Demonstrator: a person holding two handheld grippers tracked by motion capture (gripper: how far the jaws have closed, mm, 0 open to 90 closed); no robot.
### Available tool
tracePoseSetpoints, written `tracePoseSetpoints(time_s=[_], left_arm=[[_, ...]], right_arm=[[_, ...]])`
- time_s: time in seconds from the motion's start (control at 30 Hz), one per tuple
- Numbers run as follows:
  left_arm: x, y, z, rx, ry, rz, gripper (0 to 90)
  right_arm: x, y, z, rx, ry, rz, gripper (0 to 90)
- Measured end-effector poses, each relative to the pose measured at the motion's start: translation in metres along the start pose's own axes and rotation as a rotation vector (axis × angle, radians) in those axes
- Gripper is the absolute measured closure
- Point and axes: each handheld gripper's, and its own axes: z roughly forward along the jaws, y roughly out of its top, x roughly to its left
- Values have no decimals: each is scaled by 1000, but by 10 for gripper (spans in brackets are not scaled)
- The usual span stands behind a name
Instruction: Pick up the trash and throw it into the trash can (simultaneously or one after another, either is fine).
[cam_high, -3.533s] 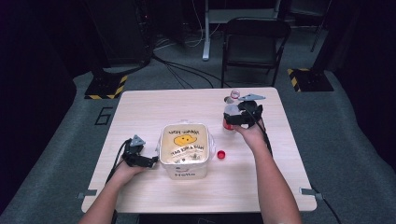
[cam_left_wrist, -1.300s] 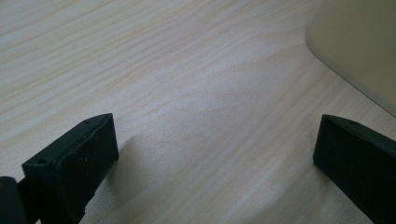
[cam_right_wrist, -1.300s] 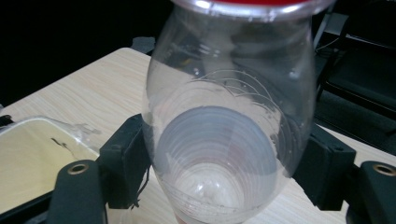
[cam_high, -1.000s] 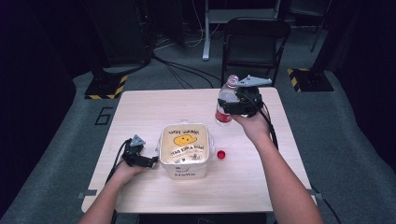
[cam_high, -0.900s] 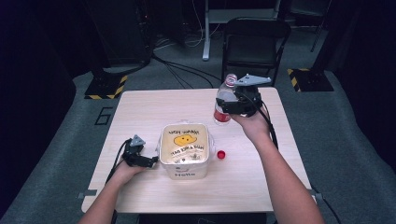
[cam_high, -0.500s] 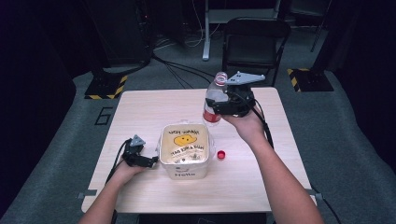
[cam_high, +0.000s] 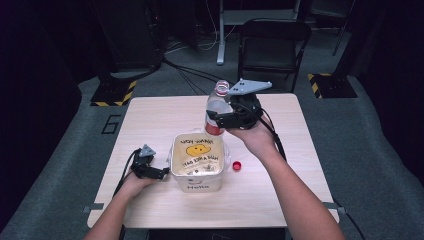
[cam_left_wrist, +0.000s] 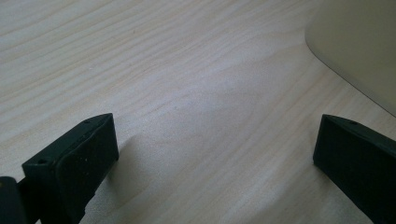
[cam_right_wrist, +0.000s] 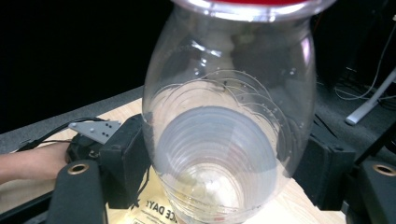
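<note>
While the clear plastic bottle (cam_high: 216, 109) hung in the air over the far half of the table (cam_high: 150, 120), at about twelve o'clock from the tub (cam_high: 197, 161), it leaned with its open neck toward the far side and its red-labelled base nearest the tub's far rim. Right gripper (cam_high: 220, 120) pinched the bottle across its body, jaws partway apart and pressed against both sides; seen in the right gripper view, the bottle (cam_right_wrist: 229, 140) sat between the two black jaws, its ribbed wall filling the gap. Grey three-cornered plate rode on top of that gripper. Right hand (cam_high: 252, 135) held it from four o'clock of the bottle.

Tub was cream-white, with a yellow face and printed words on its lid, sitting at table centre. Small red cap (cam_high: 237, 165) lay on the wood just beside the tub, at its three o'clock.

Left gripper (cam_high: 159, 173) rested low on the table at the tub's nine o'clock, jaws spread wide over bare wood, nothing between them; the tub's pale wall (cam_left_wrist: 359, 51) showed at two o'clock in the left gripper view.

Black folding chair (cam_high: 272, 50) stood beyond the table's far edge.
</note>
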Motion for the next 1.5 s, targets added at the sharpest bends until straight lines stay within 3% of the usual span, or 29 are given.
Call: tracePoseSetpoints(time_s=[0.37,0.6,1.5], left_arm=[[0,0,0,0,0,0,0],[0,0,0,0,0,0,0],[0,0,0,0,-1,-2,0]], right_arm=[[20,-3,10,21,79,-33,268],[28,-12,18,47,103,-9,268],[27,-59,50,120,80,-9,267]])
